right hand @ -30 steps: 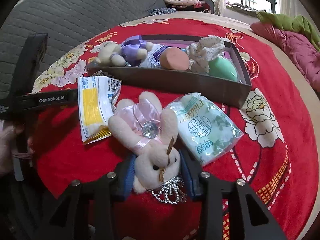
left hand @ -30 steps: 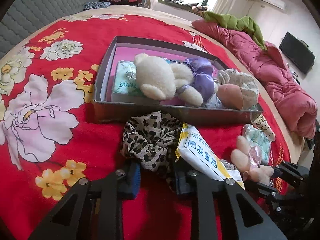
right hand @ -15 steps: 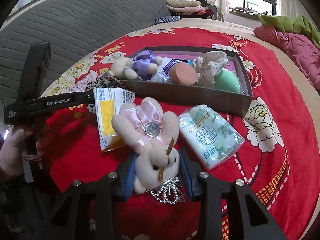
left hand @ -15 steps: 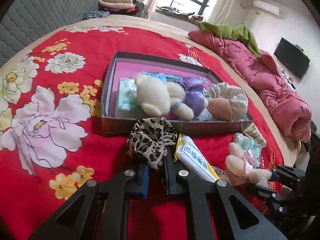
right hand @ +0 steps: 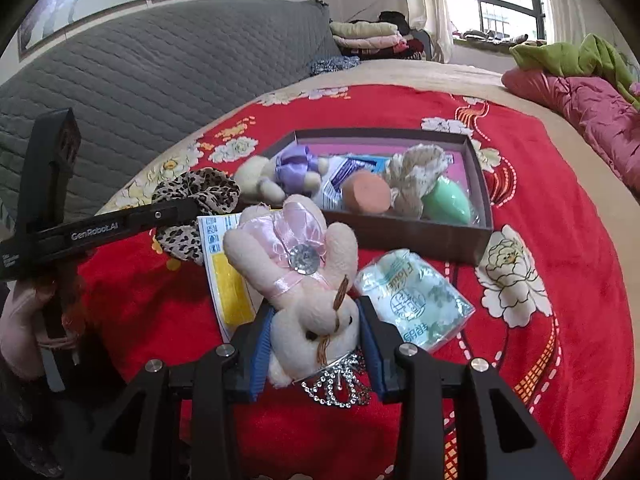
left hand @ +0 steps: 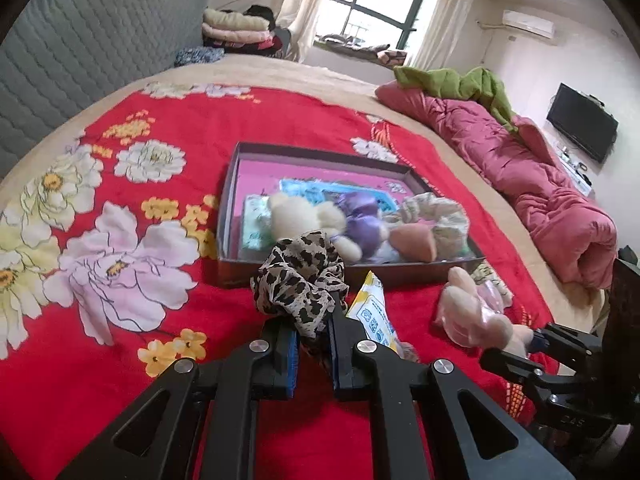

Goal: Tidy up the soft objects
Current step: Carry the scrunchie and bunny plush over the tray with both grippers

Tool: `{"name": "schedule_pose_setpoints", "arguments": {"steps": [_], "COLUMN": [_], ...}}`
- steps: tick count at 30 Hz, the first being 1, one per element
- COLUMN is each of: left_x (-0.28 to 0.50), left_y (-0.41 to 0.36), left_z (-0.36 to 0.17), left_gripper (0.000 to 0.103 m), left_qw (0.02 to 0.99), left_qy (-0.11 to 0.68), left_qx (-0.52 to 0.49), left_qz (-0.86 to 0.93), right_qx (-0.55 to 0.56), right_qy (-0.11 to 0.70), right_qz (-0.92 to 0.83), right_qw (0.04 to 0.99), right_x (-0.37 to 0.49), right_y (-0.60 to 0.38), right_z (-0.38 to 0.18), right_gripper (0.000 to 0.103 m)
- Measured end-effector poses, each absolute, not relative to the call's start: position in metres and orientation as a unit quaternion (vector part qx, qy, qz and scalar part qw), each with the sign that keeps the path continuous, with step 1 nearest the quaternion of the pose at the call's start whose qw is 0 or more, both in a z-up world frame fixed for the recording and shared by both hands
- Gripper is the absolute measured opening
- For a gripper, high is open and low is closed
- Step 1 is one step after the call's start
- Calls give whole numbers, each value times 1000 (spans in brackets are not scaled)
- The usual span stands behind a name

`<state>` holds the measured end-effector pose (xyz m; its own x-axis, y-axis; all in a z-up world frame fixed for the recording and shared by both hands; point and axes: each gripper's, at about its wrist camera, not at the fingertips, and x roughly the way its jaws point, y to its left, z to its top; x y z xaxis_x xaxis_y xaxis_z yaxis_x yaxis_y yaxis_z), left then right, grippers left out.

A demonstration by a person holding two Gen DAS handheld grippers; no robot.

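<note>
My left gripper [left hand: 313, 334] is shut on a leopard-print scrunchie [left hand: 298, 284], held up off the red bedspread just before the shallow brown box [left hand: 348, 271]. The scrunchie [right hand: 192, 200] also shows at the left of the right wrist view, behind the left gripper's arm. My right gripper [right hand: 316, 336] is shut on the head of a pink plush rabbit [right hand: 296, 264] with a rhinestone crown, lifted above the bed. The rabbit [left hand: 468, 312] hangs at the right in the left wrist view. The box [right hand: 416, 236] holds a cream bear, a purple bow, a peach sponge, a floral scrunchie and a green sponge.
A yellow-and-white packet [right hand: 228, 276] and a green tissue pack [right hand: 412, 304] lie on the bedspread in front of the box. A rolled pink quilt [left hand: 532, 184] runs along the bed's right side. A grey quilted headboard [right hand: 152, 72] stands at the left. A hand [right hand: 24, 320] holds the left gripper.
The left jaws closed on the leopard scrunchie and lifted it off the bed toward the box. The right gripper rose with the rabbit still in it.
</note>
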<state>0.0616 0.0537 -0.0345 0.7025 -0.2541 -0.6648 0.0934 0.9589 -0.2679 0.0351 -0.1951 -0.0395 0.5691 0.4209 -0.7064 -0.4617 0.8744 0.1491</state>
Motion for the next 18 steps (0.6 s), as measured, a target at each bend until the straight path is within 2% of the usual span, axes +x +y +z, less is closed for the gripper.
{"name": "schedule_pose_setpoints", "arguments": {"steps": [18], "left_x": [47], "left_y": [43], "left_z": [12], "left_gripper": [12], "left_qw": [940], "left_qy": [315], "left_qx": [-92], "left_qz": [-89], "right_qx": [4], "right_qy": [344], "right_qz": [218], "right_qw": [913], "right_x": [44], "right_y": [-214], "right_z": [-1], "right_gripper": [40]}}
